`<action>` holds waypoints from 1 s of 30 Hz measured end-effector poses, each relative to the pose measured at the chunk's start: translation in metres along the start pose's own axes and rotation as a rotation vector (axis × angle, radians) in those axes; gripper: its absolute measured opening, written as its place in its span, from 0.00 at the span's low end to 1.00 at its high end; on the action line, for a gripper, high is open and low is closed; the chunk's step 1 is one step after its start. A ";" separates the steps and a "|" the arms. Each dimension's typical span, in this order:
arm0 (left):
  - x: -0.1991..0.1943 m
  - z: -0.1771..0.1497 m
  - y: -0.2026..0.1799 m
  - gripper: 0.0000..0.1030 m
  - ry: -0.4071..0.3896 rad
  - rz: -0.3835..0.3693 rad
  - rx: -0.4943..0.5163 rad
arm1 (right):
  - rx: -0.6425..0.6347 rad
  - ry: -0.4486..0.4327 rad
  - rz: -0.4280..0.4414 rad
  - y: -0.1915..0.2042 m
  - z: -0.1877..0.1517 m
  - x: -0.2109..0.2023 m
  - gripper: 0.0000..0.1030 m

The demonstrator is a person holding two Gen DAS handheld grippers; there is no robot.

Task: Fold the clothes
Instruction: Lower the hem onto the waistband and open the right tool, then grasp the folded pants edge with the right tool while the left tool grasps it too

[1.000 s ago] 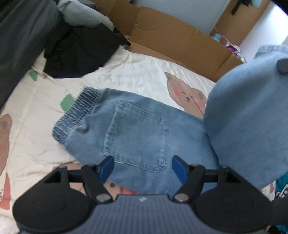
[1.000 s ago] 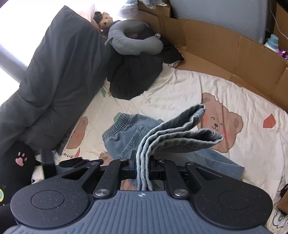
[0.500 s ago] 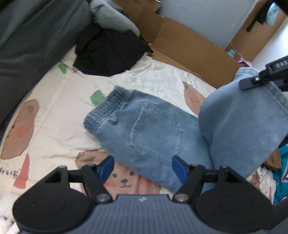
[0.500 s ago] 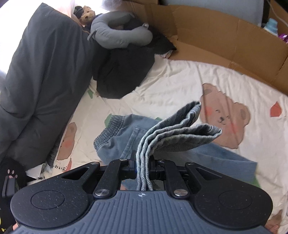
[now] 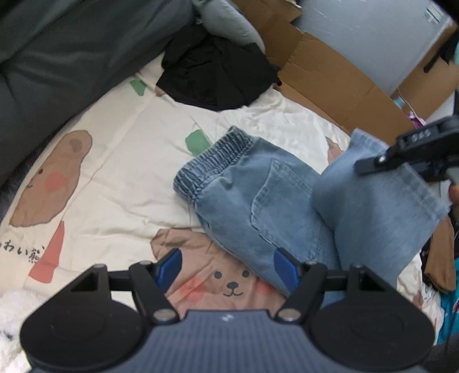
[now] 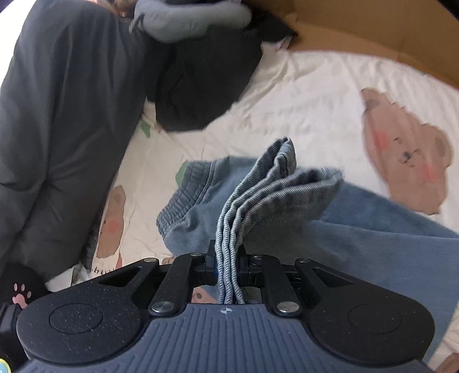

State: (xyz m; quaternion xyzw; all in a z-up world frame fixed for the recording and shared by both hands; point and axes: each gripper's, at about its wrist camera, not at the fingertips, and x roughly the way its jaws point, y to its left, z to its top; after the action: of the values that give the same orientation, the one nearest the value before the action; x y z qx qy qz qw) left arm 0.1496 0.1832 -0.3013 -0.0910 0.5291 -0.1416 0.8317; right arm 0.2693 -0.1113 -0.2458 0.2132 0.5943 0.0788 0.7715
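Observation:
Light blue jeans (image 5: 258,198) lie on the bear-print bedsheet (image 5: 120,160), elastic waistband to the left, back pocket up. My left gripper (image 5: 226,266) is open and empty, hovering just above the jeans' near edge. My right gripper (image 6: 228,261) is shut on the stacked leg hems of the jeans (image 6: 266,183) and holds them lifted above the waistband. In the left wrist view the raised leg end (image 5: 378,206) hangs from the right gripper (image 5: 401,155) at the right.
A black garment (image 5: 215,71) and a grey neck pillow (image 6: 189,17) lie at the far side. A dark grey duvet (image 6: 57,114) runs along the left. Cardboard sheets (image 5: 330,74) line the back edge.
My left gripper has pulled back and risen, so the jeans look smaller and farther away. My right gripper has carried the leg hems lower and toward the waistband.

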 end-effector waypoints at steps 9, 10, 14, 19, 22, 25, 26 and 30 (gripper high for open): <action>0.015 -0.008 0.031 0.71 0.014 0.037 -0.117 | -0.084 0.079 0.027 0.027 0.005 0.065 0.13; 0.014 -0.008 0.034 0.71 0.012 0.039 -0.125 | -0.086 0.090 0.033 0.030 0.006 0.071 0.13; 0.009 -0.005 0.043 0.71 0.001 0.061 -0.132 | -0.098 0.110 0.073 0.037 0.006 0.082 0.15; 0.005 -0.004 0.048 0.71 -0.020 0.071 -0.154 | -0.114 0.099 0.110 0.038 0.007 0.069 0.16; 0.006 -0.005 0.048 0.72 -0.035 0.065 -0.173 | -0.149 0.079 0.117 0.034 0.007 0.057 0.17; 0.012 -0.009 0.045 0.72 -0.045 0.043 -0.180 | -0.176 0.054 0.123 0.025 0.010 0.049 0.20; 0.014 -0.010 0.044 0.73 -0.048 0.034 -0.180 | -0.193 0.043 0.122 0.022 0.010 0.048 0.24; 0.030 -0.017 0.040 0.73 -0.066 -0.023 -0.173 | -0.264 -0.002 0.119 0.012 0.010 0.043 0.32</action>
State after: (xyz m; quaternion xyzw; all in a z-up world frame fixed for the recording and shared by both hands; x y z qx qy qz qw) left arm 0.1517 0.2108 -0.3457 -0.1731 0.5105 -0.1019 0.8361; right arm 0.2929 -0.0872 -0.2770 0.1445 0.5643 0.2016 0.7874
